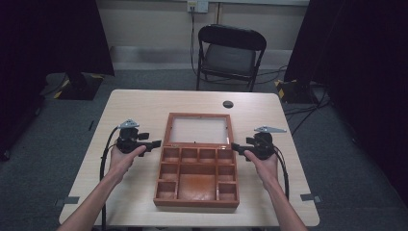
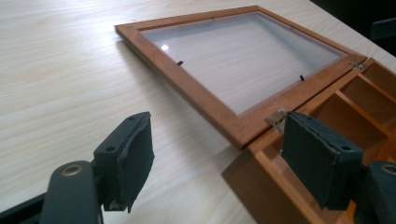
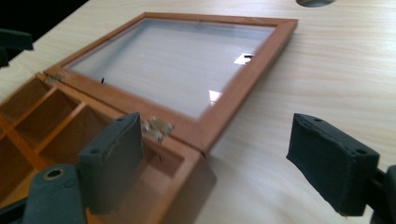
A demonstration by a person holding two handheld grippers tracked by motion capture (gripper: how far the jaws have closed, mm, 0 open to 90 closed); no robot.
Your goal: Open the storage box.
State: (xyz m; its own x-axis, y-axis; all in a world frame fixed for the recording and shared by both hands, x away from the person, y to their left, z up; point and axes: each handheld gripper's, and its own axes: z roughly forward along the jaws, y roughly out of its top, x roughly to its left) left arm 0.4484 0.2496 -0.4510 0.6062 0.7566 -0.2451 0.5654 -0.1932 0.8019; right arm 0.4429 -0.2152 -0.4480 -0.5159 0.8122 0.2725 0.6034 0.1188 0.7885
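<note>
Forearms low; left gripper point(image 1: 155, 143) and right gripper point(image 1: 235, 146) fingers wide, flanking open wooden box point(image 1: 197, 179); probably grip lid point(image 1: 198, 129) corners evenly.

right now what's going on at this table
A person sits at a light wooden table with a pair of tongs in each hand. A wooden box with several compartments lies between them, its glass-paned lid folded flat back on the table. The left tongs sit by the box's left rear corner and the right tongs by its right rear corner, near the hinges. Both are open and hold nothing. The compartments look empty. A folding chair stands beyond the table.
</note>
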